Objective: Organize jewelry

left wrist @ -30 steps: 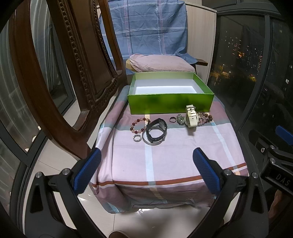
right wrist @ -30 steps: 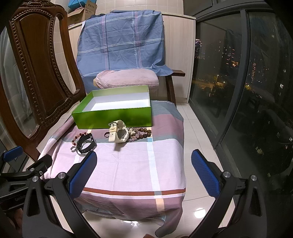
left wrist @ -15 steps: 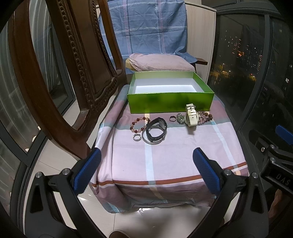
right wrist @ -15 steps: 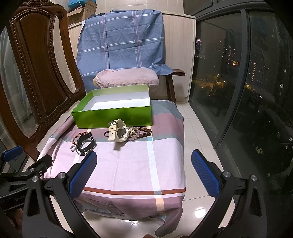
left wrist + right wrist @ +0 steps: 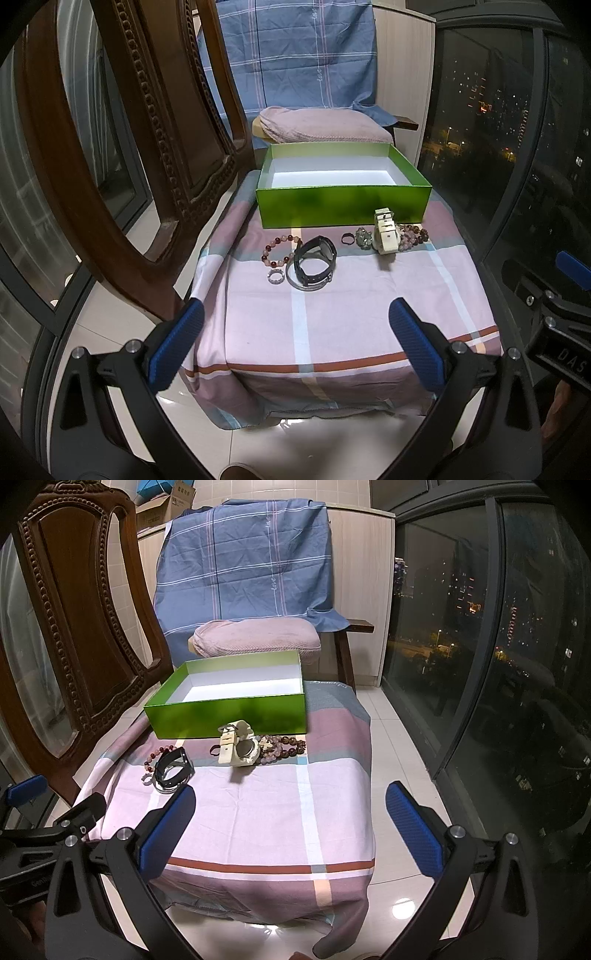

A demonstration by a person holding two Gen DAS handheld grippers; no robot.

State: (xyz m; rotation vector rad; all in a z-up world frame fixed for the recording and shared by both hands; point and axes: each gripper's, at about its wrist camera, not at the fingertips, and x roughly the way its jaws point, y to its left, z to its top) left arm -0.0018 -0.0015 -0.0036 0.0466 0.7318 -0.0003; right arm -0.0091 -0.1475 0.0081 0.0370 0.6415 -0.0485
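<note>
An open green box [image 5: 343,206] with a white, empty inside stands at the back of a small table covered in a pink plaid cloth [image 5: 351,317]. In front of it lie a pink bead bracelet [image 5: 279,250], a black watch [image 5: 316,260] on a metal bangle [image 5: 308,288], a small sparkly ring [image 5: 275,276], a dark ring [image 5: 347,238], a greenish charm [image 5: 364,238], a cream watch [image 5: 385,236] and dark bead bracelets [image 5: 413,236]. My left gripper [image 5: 293,345] is open and empty at the table's near edge. My right gripper [image 5: 290,830] is open and empty at the near edge; the cream watch [image 5: 238,747] and the box [image 5: 229,712] lie beyond it.
A carved wooden chair [image 5: 122,155] stands close on the left. Behind the table is a chair with a pink cushion [image 5: 321,125] and a blue plaid cloth [image 5: 295,55]. Dark glass windows [image 5: 498,646] run along the right. The floor is glossy tile [image 5: 402,716].
</note>
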